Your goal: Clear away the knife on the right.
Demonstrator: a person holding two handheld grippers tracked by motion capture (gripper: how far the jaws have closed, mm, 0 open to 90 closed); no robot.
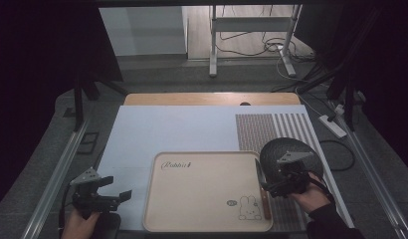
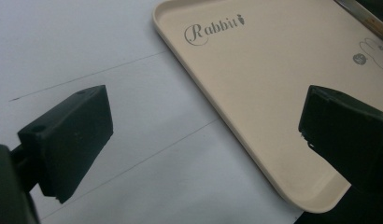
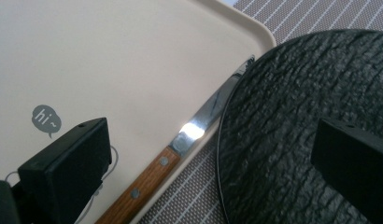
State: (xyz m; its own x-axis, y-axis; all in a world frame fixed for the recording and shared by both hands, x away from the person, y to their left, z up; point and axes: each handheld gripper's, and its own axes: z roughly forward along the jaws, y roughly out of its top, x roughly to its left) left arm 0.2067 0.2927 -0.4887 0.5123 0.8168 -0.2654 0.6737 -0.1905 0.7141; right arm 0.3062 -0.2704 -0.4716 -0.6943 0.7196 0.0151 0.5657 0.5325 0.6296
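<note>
Right gripper (image 1: 279,183): we see its jaws spread wide and holding nothing, one over the tray's right edge, the other over the dark plate, with the knife below the gap between them.
Left gripper (image 1: 115,195): we see it wide open and empty too, hovering above the white table cover just left of the tray's near-left corner.
Hands: our view from above has the right hand (image 1: 306,196) at the near right and the left hand (image 1: 80,223) at the near left, each coming in from the near edge.
Knife (image 3: 180,144): wooden handle, steel blade, lying along the tray's right rim, handle toward the near side.
Tray (image 1: 202,196): beige, printed "Rabbit", with a small rabbit drawing in its near-right corner; otherwise bare.
Plate (image 3: 292,126): black and rough-textured, sitting on the striped placemat (image 1: 271,127) just right of the tray, its edge crowding the knife's blade.
Table cover (image 1: 157,132): pale, well lit, bare to the far side.
</note>
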